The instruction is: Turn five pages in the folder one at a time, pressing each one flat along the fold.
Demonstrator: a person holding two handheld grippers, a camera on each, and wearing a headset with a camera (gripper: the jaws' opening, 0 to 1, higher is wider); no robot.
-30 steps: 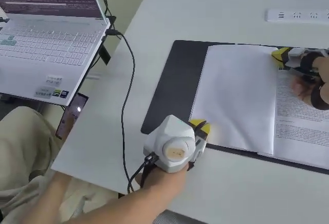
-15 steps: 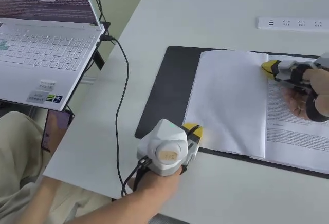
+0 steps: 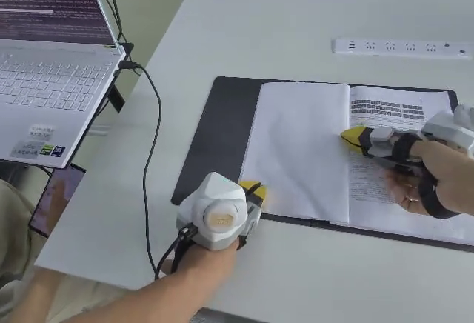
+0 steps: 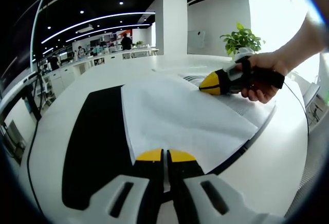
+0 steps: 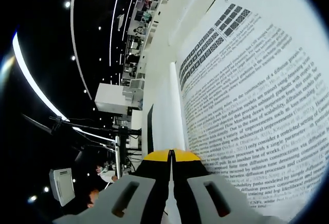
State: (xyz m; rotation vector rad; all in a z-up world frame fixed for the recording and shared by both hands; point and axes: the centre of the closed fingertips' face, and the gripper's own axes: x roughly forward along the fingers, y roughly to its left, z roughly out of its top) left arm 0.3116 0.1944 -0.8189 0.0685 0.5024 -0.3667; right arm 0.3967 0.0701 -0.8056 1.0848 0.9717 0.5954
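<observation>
The folder [image 3: 222, 138] lies open on the surface. Its long axis runs side to side in front of the person, and the fold runs away from them. The right gripper [image 3: 354, 138] meets the fold from the side, jaws closed, with its tip on the paper about halfway along. The left gripper [image 3: 252, 188], jaws closed too, sits at the near corner of the turned page [image 3: 300, 149].

Too much pressure from the narrow right tip could crease or tear the sheet, and too little could let it skid off the fold onto the printed page [image 3: 392, 115]. If the left tip lifts early, the turned page may spring back.
</observation>
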